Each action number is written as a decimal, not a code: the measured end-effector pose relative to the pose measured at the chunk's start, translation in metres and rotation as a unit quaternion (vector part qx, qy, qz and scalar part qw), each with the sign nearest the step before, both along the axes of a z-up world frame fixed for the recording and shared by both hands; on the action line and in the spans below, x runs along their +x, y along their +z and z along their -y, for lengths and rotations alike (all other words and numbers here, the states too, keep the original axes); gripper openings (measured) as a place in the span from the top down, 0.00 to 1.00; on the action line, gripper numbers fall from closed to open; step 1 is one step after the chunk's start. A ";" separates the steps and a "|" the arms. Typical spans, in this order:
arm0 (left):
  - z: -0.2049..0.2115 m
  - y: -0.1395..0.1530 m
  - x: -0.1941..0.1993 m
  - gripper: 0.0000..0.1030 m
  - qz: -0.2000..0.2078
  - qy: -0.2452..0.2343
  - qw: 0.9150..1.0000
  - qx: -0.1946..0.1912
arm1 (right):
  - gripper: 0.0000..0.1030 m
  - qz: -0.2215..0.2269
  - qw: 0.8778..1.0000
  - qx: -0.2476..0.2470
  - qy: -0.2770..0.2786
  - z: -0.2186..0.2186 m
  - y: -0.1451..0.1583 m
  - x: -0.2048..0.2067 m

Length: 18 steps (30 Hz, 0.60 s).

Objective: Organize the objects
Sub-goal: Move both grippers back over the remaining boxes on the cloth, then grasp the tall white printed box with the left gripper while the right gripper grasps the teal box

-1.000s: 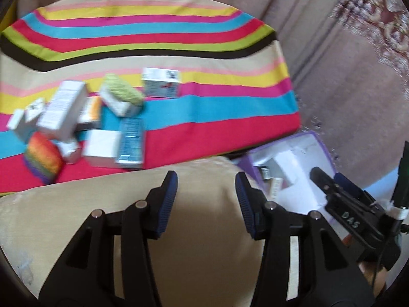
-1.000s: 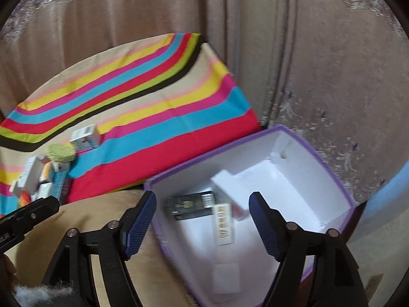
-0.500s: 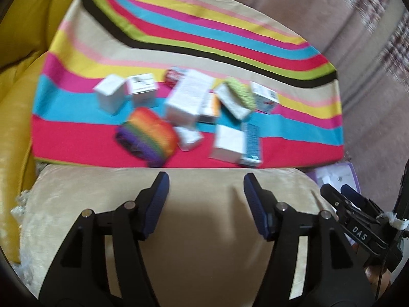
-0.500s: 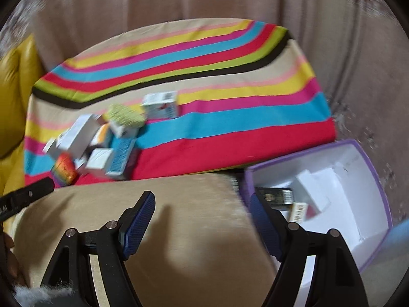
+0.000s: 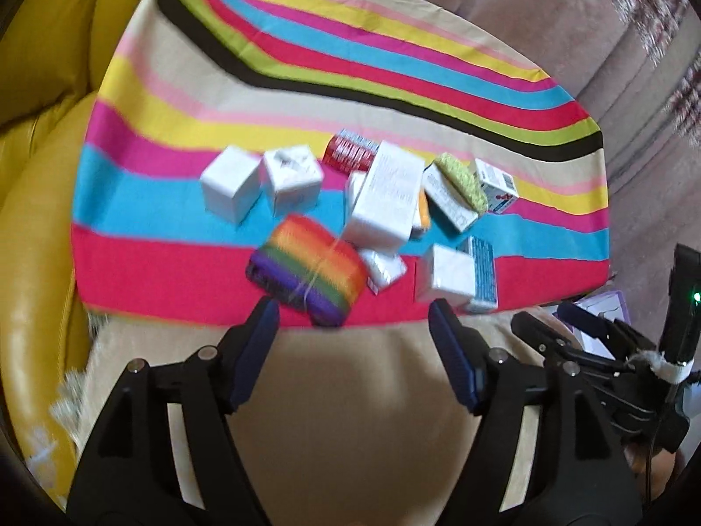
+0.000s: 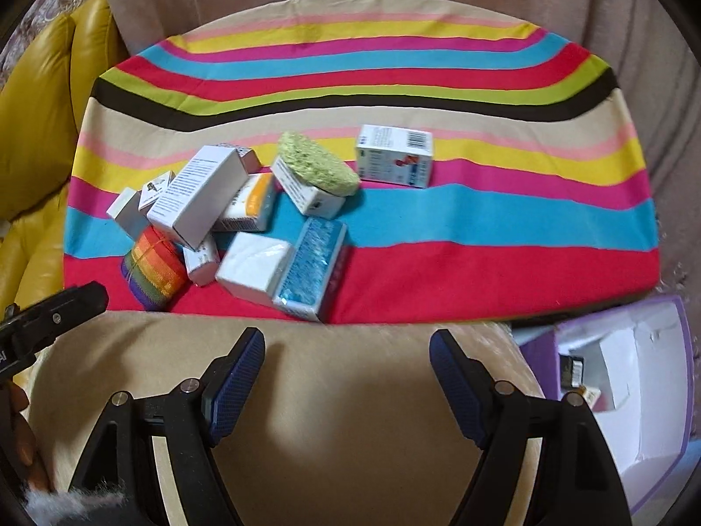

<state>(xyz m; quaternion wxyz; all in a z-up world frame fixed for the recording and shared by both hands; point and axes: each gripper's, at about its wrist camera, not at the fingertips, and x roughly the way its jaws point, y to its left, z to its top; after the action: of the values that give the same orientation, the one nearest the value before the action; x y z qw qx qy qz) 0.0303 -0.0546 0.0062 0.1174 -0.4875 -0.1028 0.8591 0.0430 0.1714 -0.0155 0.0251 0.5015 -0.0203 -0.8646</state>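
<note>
On the striped cloth-covered surface [image 6: 482,258] ahead of you, listed left to right in the right wrist view:

1. Small plain white carton [image 6: 125,215], at the far left of the heap, on the blue stripe.
2. Small white carton with a dark printed emblem [image 6: 154,188], touching the first.
3. Rainbow-striped woven pouch [image 6: 153,269], on the red stripe, nearest the left claw [image 5: 352,328].
4. Long white carton with fine print [image 6: 197,195], tilted, resting on its neighbours.
5. White-and-orange carton [image 6: 249,206], tucked beneath the long one.
6. Little white packet [image 6: 201,261], beside the pouch.
7. White carton with a glossy face [image 6: 254,267], touching item 8.
8. Blue foil-fronted carton [image 6: 313,263], at the near edge of the red stripe.
9. White carton topped by a green knitted scrubbing pad [image 6: 317,164].
10. White carton with blue and red print and a barcode [image 6: 394,155], standing apart on the pink stripe.
11. Purple-rimmed white box [image 6: 648,399], off the right edge of the cloth, lower down, with a few packets inside.

Your left claw has just been widening; it holds nothing and hangs over the cream cushion [image 6: 350,416]. Your right claw [image 6: 348,359] gapes wide, empty, above the same cushion. A yellow leather seat [image 6: 39,101] lies at the left.
</note>
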 end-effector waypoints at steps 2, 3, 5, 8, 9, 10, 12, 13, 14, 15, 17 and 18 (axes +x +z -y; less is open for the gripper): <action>-0.005 0.005 -0.013 0.24 -0.001 -0.018 1.000 -0.007 | 0.24 -0.006 1.000 0.005 -0.002 0.001 0.003 -0.010; -0.010 0.008 -0.021 0.22 -0.003 -0.028 0.999 -0.018 | 0.24 -0.008 1.000 0.007 -0.007 0.001 0.004 -0.017; -0.018 0.009 -0.038 0.21 -0.005 -0.041 0.999 -0.032 | 0.24 -0.007 1.000 0.003 -0.017 0.001 0.004 -0.027; -0.029 0.004 -0.059 0.21 -0.004 -0.049 0.998 -0.045 | 0.24 -0.003 0.999 -0.004 -0.037 0.002 0.001 -0.044; -0.032 -0.002 -0.066 0.21 0.000 -0.049 0.997 -0.051 | 0.24 0.001 0.999 -0.005 -0.041 0.002 -0.001 -0.048; -0.034 -0.005 -0.069 0.21 0.003 -0.049 0.998 -0.051 | 0.24 0.004 0.999 -0.006 -0.044 0.003 -0.003 -0.051; -0.037 -0.013 -0.076 0.21 0.007 -0.053 0.997 -0.052 | 0.24 0.012 0.998 -0.010 -0.053 0.003 -0.009 -0.058; -0.038 -0.015 -0.076 0.21 0.005 -0.055 0.997 -0.056 | 0.24 0.014 0.998 -0.011 -0.057 0.002 -0.011 -0.061; -0.040 -0.019 -0.079 0.21 0.006 -0.058 0.996 -0.062 | 0.24 0.018 0.998 -0.010 -0.060 0.002 -0.014 -0.064; -0.040 -0.022 -0.081 0.21 0.009 -0.055 0.996 -0.064 | 0.24 0.023 0.998 -0.008 -0.061 0.003 -0.017 -0.067; -0.041 -0.026 -0.084 0.21 0.010 -0.053 0.997 -0.063 | 0.24 0.031 0.997 0.001 -0.064 0.004 -0.024 -0.072; -0.041 -0.028 -0.086 0.22 0.011 -0.055 0.997 -0.062 | 0.24 0.026 0.997 0.000 -0.068 0.003 -0.026 -0.073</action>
<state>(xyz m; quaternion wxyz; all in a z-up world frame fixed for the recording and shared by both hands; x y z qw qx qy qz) -0.0559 -0.0140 -0.0216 0.1328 -0.5080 -0.0240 0.8507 -0.0295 0.1681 -0.0415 -0.0340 0.5213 -0.0550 -0.8509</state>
